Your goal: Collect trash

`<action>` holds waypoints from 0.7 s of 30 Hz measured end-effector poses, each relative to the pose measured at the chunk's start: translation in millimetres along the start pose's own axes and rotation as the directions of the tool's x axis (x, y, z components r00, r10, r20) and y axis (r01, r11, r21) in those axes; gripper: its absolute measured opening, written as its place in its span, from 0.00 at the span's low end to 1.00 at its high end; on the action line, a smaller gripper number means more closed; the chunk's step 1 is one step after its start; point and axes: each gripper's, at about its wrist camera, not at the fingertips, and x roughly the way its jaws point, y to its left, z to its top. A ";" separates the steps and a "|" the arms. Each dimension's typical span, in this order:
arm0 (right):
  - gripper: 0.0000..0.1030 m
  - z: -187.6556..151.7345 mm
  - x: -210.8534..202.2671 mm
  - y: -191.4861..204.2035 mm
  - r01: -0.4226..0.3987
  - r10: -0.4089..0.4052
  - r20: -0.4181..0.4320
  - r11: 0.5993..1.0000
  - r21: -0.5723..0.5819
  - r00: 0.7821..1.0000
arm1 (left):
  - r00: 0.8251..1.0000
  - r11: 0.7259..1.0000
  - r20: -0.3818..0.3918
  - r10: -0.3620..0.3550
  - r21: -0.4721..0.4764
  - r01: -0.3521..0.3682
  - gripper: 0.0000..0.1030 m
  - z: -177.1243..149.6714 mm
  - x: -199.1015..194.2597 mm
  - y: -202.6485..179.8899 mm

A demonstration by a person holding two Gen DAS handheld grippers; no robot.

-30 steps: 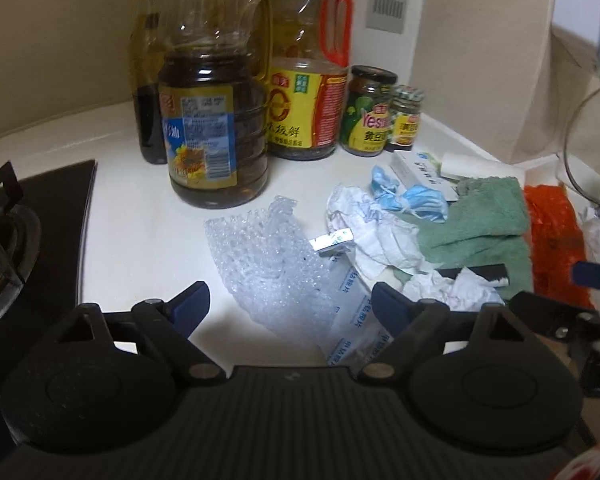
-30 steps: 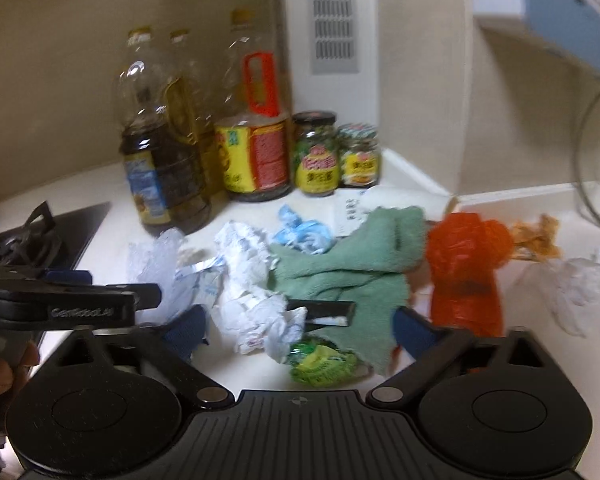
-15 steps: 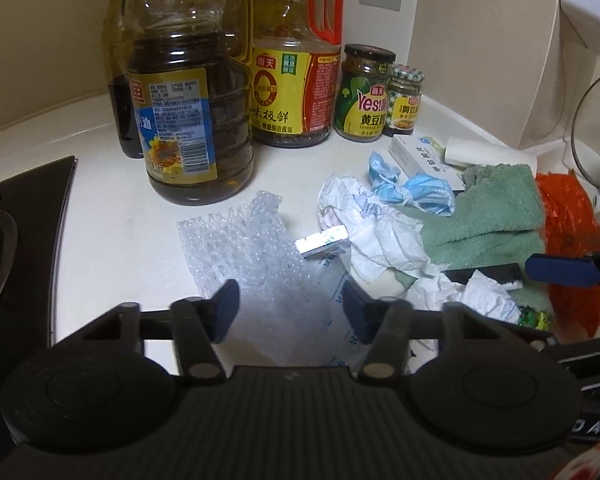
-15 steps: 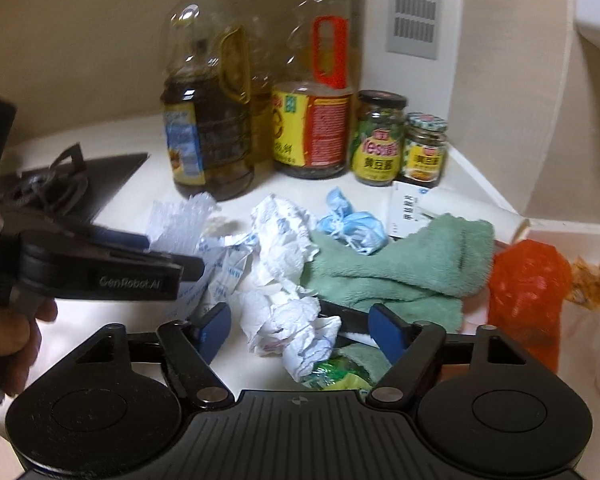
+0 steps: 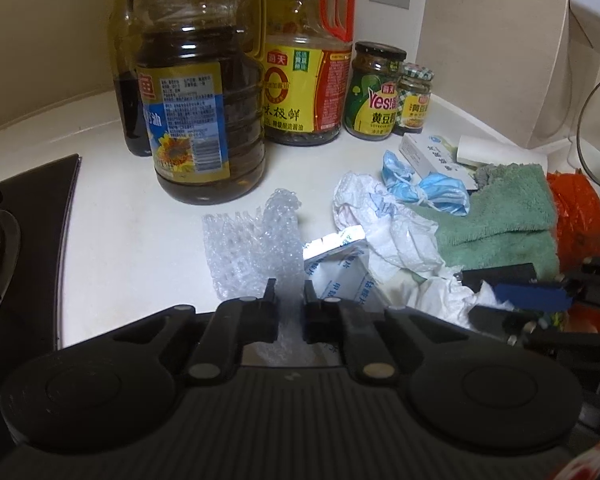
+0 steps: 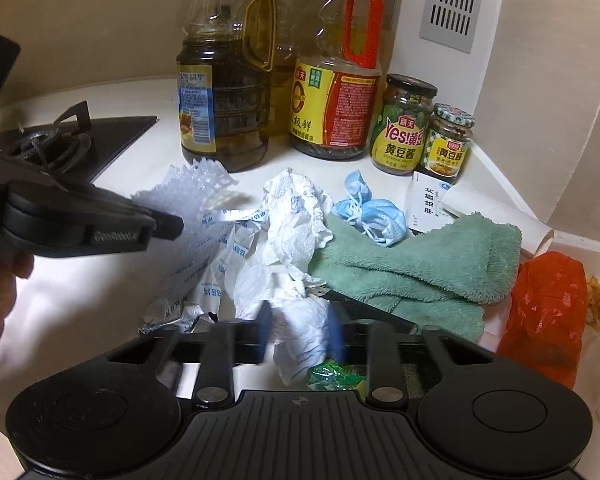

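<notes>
A sheet of clear bubble wrap [image 5: 256,248] lies on the white counter, and my left gripper [image 5: 287,294] is shut on its near edge. It also shows in the right wrist view [image 6: 192,184], with the left gripper [image 6: 168,226] clamped on it. My right gripper [image 6: 300,322] is shut on a crumpled white tissue [image 6: 300,328]. More crumpled white paper [image 6: 296,216], foil sachets [image 6: 204,280], a blue face mask [image 6: 368,210] and a green wrapper [image 6: 332,376] lie in the pile.
Oil and sauce bottles [image 5: 204,120] and two jars [image 5: 374,92] stand at the back. A green towel [image 6: 420,264], an orange plastic bag [image 6: 548,312] and a white box [image 6: 424,200] lie to the right. A gas hob [image 5: 4,220] is at the left.
Both grippers have moved forward and closed: the left onto the bubble wrap, the right onto the crumpled tissue. The bubble wrap is bunched up between the left fingers.
</notes>
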 end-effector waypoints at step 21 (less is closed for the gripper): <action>0.00 10.4 -67.1 18.7 0.092 -0.106 0.151 0.991 0.097 0.983 | 0.980 0.987 0.126 -0.156 0.058 0.149 0.08 6.6 -73.9 -8.9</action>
